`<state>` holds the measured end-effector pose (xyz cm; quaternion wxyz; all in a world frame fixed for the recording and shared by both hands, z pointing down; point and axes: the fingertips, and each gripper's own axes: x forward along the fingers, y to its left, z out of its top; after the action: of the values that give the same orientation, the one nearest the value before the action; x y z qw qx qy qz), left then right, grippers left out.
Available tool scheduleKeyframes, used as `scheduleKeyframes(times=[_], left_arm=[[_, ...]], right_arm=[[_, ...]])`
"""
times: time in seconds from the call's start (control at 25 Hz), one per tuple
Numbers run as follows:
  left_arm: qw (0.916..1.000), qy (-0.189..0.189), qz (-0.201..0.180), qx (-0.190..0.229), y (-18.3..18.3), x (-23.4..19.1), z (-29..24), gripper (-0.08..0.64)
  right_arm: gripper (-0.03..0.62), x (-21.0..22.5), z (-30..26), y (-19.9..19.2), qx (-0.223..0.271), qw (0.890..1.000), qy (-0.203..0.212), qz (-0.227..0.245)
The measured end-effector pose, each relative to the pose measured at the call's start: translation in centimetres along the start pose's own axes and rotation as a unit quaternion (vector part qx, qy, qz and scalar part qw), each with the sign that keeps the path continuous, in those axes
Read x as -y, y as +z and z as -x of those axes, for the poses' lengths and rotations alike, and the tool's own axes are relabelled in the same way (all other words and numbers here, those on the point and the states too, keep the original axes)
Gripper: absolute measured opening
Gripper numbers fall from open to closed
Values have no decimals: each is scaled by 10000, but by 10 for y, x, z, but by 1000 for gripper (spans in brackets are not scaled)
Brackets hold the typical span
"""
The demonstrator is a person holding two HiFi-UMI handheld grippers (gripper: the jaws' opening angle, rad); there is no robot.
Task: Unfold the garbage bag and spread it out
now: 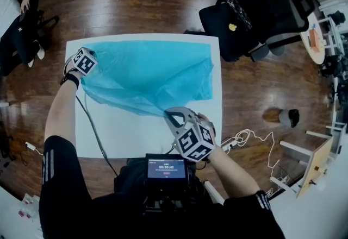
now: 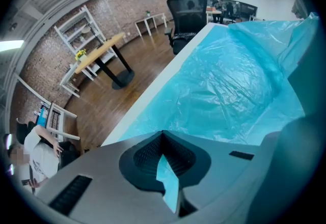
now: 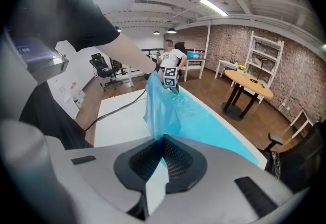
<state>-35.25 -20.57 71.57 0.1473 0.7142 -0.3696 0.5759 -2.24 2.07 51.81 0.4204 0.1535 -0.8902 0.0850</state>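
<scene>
A thin blue garbage bag (image 1: 147, 75) lies spread over most of the far half of a white table (image 1: 125, 134). My left gripper (image 1: 88, 61) is shut on the bag's left corner at the table's far left; blue film shows pinched between its jaws (image 2: 168, 174). My right gripper (image 1: 173, 115) is shut on the bag's near corner at the middle of the table, and the film rises in a fold (image 3: 158, 111) from its jaws toward the left gripper (image 3: 169, 76). The bag (image 2: 229, 85) is wrinkled, and its far right edge folds over.
A black office chair (image 1: 255, 15) stands beyond the table's far right corner. A cable (image 1: 95, 134) runs across the white table from my left arm. A person (image 1: 16, 10) sits at the far left. White cable (image 1: 253, 140) and a small bin (image 1: 285, 117) lie on the wooden floor at right.
</scene>
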Motion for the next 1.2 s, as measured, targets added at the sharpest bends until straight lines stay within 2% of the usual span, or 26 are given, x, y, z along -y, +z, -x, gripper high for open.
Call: scheduleKeyframes(times=[0.12, 0.28, 0.36, 0.6, 0.72, 0.8, 1.0, 1.12, 1.2], left_arm=[[10000, -78, 48, 8, 0, 3, -4, 0], [10000, 9, 37, -58, 0, 1, -1, 0], [9997, 200, -16, -148, 1, -4, 8, 0], [9998, 144, 13, -164, -2, -1, 1, 0], [9999, 80, 42, -120, -3, 2, -4, 0], [9997, 169, 14, -154, -1, -1, 2, 0], [9992, 309, -35, -254, 2, -6, 10, 0], [9996, 180, -21, -195, 1, -1, -1, 0], [9992, 291, -46, -254, 2, -4, 6, 0]], right_arm=[[20, -11, 1, -7, 7, 9988, 300, -386], [20, -29, 0, -16, 51, 9919, 805, -977], [18, -43, -2, -22, 44, 9856, 1107, -1280], [20, -75, -13, -49, -126, 9624, 1728, -2090], [20, -86, -19, -63, -194, 9536, 1890, -2337], [19, -93, -25, -70, -185, 9479, 2001, -2473], [20, -116, -33, -75, -159, 9245, 2453, -2914], [20, -126, -39, -79, -156, 9163, 2609, -3036], [20, -133, -42, -81, -176, 9121, 2698, -3082]])
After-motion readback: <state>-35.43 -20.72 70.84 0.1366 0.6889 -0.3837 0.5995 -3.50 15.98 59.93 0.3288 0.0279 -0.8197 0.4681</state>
